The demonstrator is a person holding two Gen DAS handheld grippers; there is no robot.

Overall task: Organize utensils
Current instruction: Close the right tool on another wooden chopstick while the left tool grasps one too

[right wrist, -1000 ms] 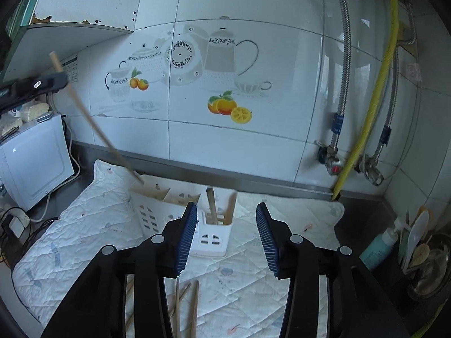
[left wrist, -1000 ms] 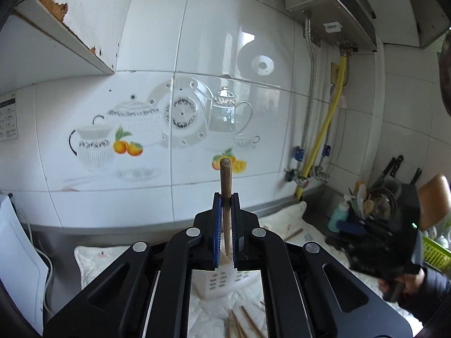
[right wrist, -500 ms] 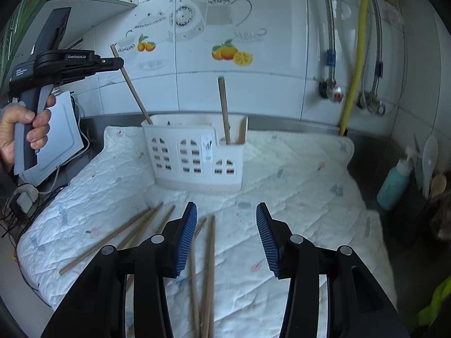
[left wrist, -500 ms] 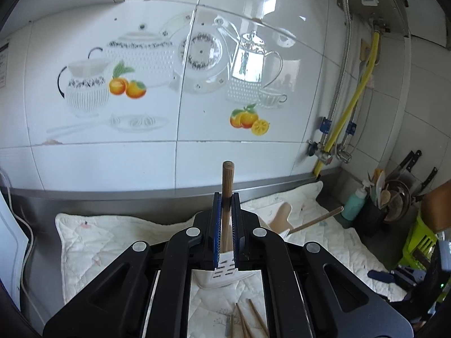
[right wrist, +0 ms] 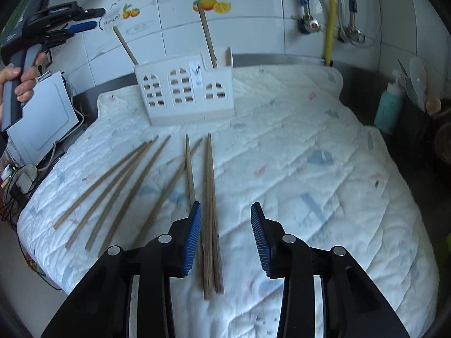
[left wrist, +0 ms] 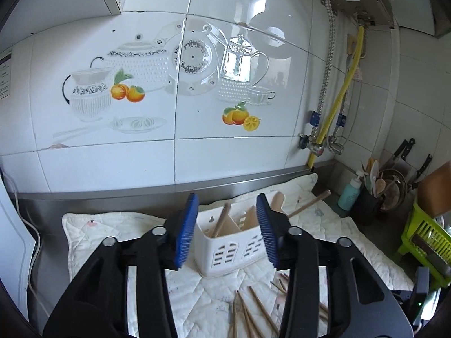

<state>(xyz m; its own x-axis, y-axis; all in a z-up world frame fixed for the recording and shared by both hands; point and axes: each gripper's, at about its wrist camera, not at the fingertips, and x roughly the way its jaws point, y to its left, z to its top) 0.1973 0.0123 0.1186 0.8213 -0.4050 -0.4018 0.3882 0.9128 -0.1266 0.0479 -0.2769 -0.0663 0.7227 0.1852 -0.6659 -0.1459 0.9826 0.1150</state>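
Scene: kitchen desk point(right wrist: 400, 169) covered by a quilted white cloth point(right wrist: 296, 169); tiled wall behind.
Holder: white slotted utensil holder point(right wrist: 186, 95) stands upright at the back of the cloth, near the wall. Two chopsticks lean in it, one in the left compartment point(right wrist: 125, 45), one further right point(right wrist: 207, 35), thick ends up. A flat wooden piece shows at its right end; cannot tell what it is.
Left claw: left claw point(left wrist: 227, 228) hangs just above and in front of the holder, jaws having just been opening, now roughly half apart with nothing between the pads. In its own view a stick point(left wrist: 220, 221) rests inside the compartment below, which reads as a drop just made.
Left hand: a hand point(right wrist: 17, 84) grips that tool's handle at the far left of the right wrist view.
Loose sticks: a fan of chopsticks point(right wrist: 118, 188) lies flat on the cloth in front of the holder, tips toward it, so they can be lifted lengthwise.
Right claw: right claw point(right wrist: 227, 236) sits low over the cloth, jaws having just been closing but clearly apart. A near pair of chopsticks point(right wrist: 210, 197) lies between them, close against the left pad; not pinched.
Judgement: next pick likely this pair; the off-centre lie risks catching only one stick.
Progress: early, most sticks still on the cloth.
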